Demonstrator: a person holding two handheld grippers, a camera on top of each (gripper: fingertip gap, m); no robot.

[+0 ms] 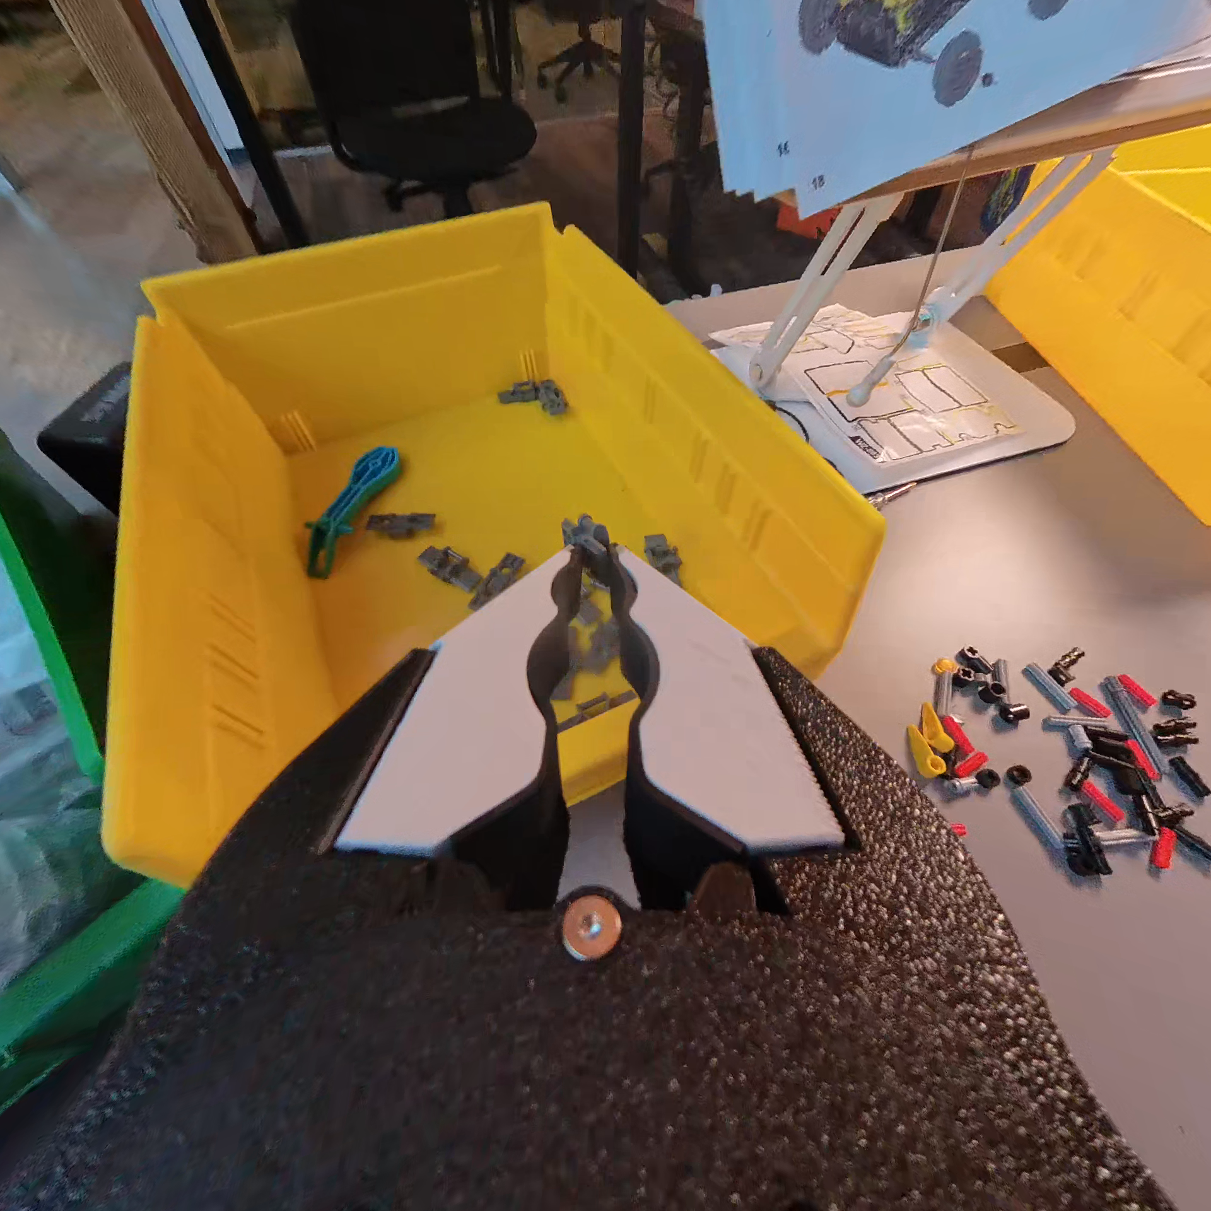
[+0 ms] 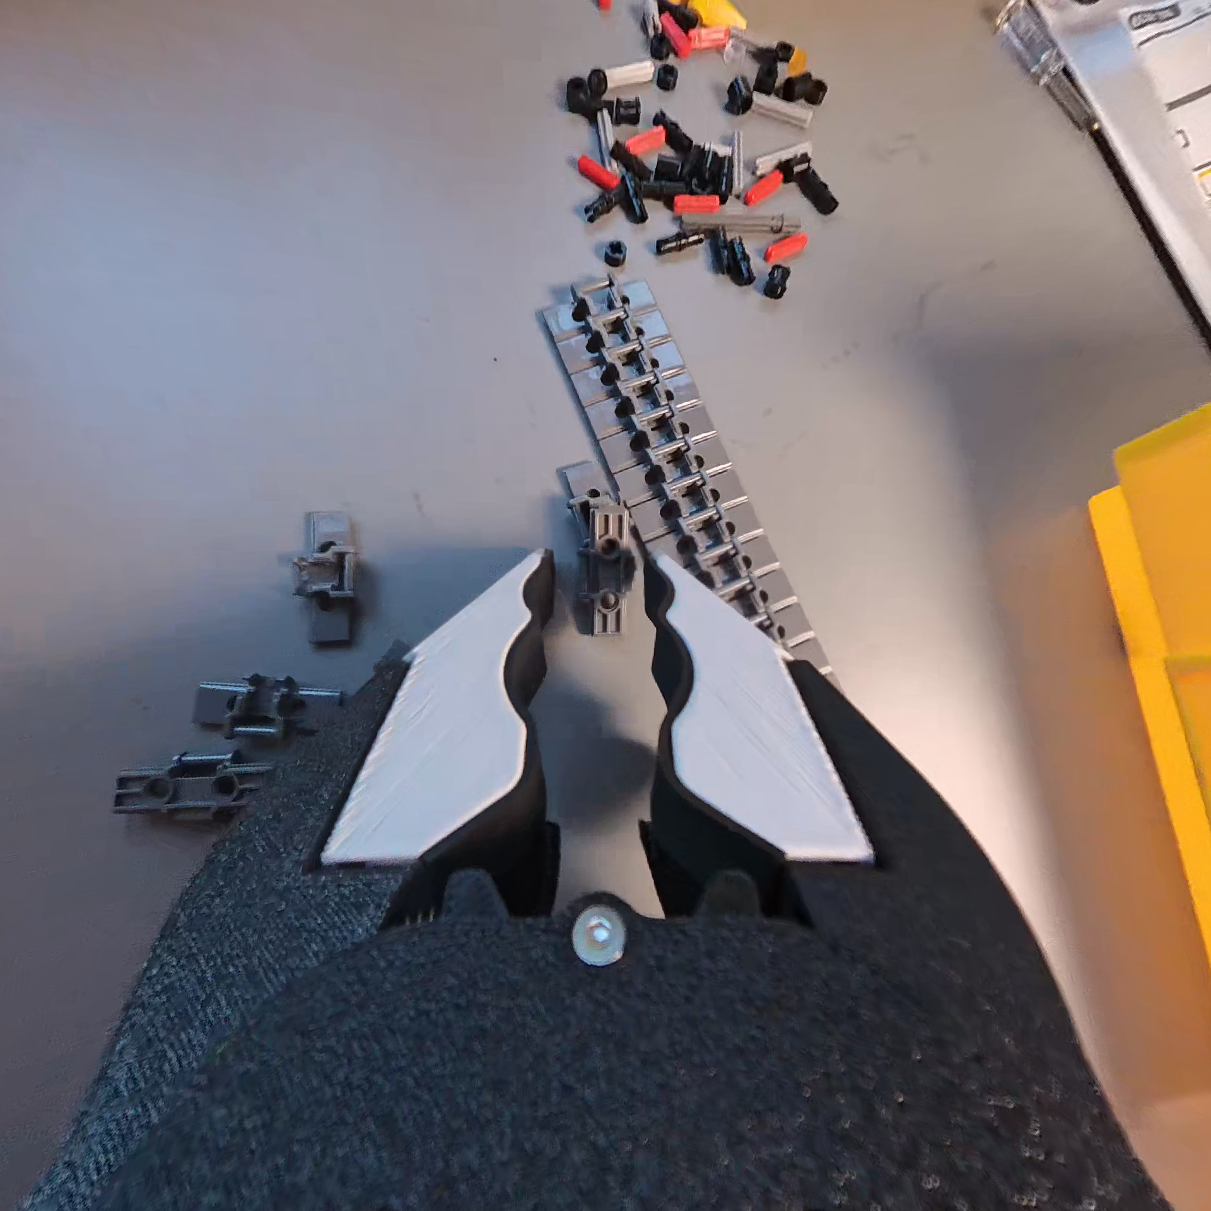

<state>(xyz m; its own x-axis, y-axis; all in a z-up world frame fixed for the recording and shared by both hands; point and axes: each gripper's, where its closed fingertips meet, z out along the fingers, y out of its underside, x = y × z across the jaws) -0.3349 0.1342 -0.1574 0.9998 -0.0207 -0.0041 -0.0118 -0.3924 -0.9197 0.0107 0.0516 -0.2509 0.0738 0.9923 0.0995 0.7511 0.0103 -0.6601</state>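
Observation:
In the left wrist view my left gripper (image 1: 593,556) is shut on a small grey track link (image 1: 584,532) and holds it above the floor of a yellow bin (image 1: 708,419). Several more grey links (image 1: 452,565) and a teal tool (image 1: 350,504) lie in the bin. In the right wrist view my right gripper (image 2: 599,567) is open, with a loose grey link (image 2: 606,573) on the grey table between its fingertips. A long assembled grey track chain (image 2: 668,459) lies just right of it, partly hidden by the right finger.
Three loose grey links (image 2: 324,570) lie left of the right gripper. A pile of small black, red and grey pins (image 2: 708,164) lies beyond the chain, also in the left wrist view (image 1: 1075,753). A booklet stand (image 1: 917,393) and another yellow bin (image 2: 1160,655) stand right.

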